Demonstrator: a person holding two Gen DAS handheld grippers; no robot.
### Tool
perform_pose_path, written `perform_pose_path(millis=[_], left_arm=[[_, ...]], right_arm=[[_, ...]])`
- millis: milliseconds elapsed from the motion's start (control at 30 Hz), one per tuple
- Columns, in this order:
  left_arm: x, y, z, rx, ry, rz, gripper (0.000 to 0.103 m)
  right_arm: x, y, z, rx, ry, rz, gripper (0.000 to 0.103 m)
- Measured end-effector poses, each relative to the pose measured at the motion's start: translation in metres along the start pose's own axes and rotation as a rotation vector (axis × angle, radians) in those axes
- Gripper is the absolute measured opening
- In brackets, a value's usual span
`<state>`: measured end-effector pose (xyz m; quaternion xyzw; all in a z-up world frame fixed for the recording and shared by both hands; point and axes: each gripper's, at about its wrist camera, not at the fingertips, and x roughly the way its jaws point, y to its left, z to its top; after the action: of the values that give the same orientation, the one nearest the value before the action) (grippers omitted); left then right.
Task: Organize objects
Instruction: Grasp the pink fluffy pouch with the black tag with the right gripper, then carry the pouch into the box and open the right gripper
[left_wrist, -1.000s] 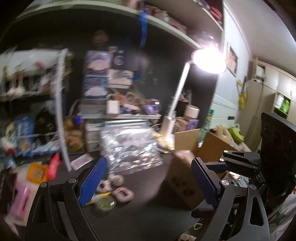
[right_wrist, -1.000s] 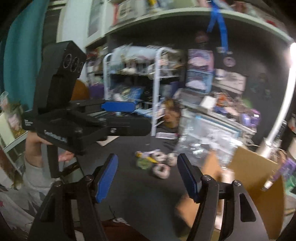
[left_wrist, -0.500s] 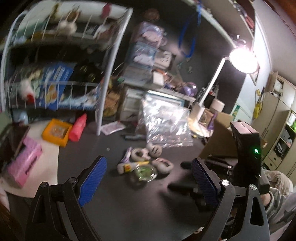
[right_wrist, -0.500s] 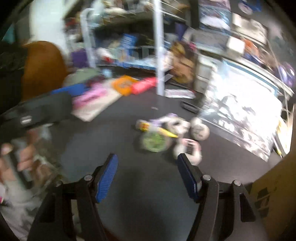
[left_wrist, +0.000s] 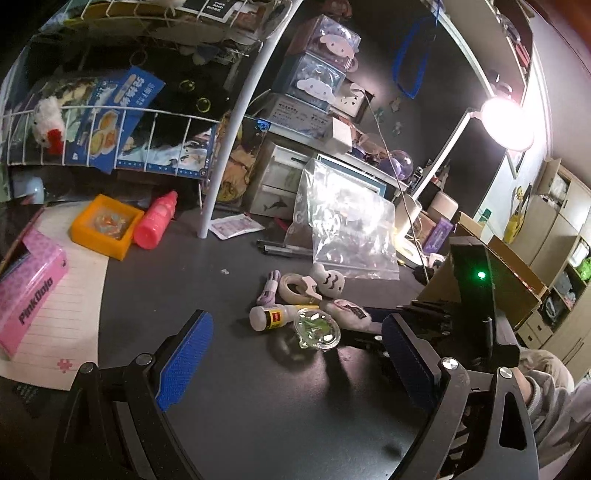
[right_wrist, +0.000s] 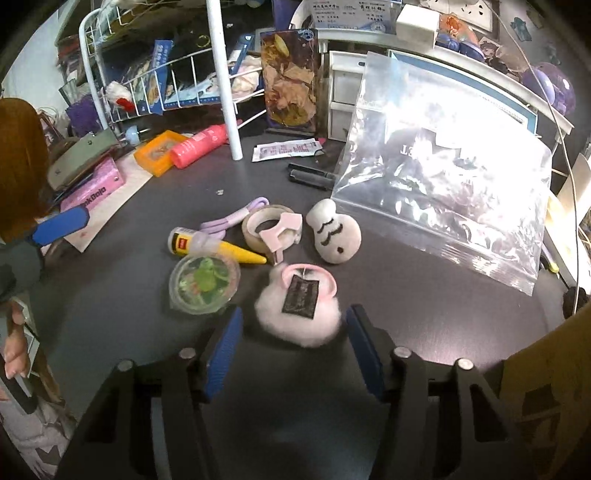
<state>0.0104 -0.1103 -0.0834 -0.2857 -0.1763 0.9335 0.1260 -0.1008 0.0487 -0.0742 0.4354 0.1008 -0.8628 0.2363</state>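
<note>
The right gripper is placed around the pink fluffy pouch on the dark desk; its jaws have just been closing, not yet pressing. The left gripper is kept wide open and empty, probably waiting for the clear bag.

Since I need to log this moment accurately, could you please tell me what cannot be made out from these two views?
- Right wrist view: whether the right hand-held gripper already touches the pink fluffy pouch; its blue pads are motion-blurred, having just been closing.
- Left wrist view: the same pouch is partly hidden behind the clear round container.
- Both views: the zip bag contents, lost in lamp glare.
</note>
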Motion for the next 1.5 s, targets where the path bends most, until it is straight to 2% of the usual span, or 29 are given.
perform_pose_path(millis=[100,133,367,633,833,967,1067,1233,1500], left_arm=[[0.002,-0.002,0.000,0.002,0.006,-0.003,0.092],[0.003,-0.002,0.000,0.001,0.009,-0.004,0.092],[0.009,-0.019,0.003,0.020,0.031,-0.032,0.092],[0.008,-0.063,0.011,0.086,0.044,-0.121,0.091],[-0.004,-0.095,0.022,0.103,0.034,-0.224,0.068],[-0.007,-0.119,0.029,0.119,0.037,-0.291,0.053],[-0.008,-0.140,0.036,0.144,0.036,-0.298,0.047],[-0.002,-0.176,0.048,0.191,0.043,-0.321,0.044],[0.030,-0.244,0.066,0.302,0.094,-0.347,0.039]], right_arm=[[0.007,-0.001,0.003,0.000,0.008,-0.005,0.038],[0.008,-0.001,0.004,-0.004,0.004,-0.014,0.037],[-0.006,0.003,-0.001,-0.033,-0.027,0.006,0.035],[-0.067,0.030,-0.005,-0.137,-0.150,0.132,0.035],[-0.125,0.046,-0.012,-0.242,-0.279,0.146,0.035],[-0.155,0.040,-0.021,-0.260,-0.341,0.144,0.035],[-0.174,0.032,-0.027,-0.263,-0.381,0.134,0.035],[-0.201,0.011,-0.033,-0.251,-0.441,0.100,0.035],[-0.233,-0.045,-0.043,-0.174,-0.494,0.037,0.035]])
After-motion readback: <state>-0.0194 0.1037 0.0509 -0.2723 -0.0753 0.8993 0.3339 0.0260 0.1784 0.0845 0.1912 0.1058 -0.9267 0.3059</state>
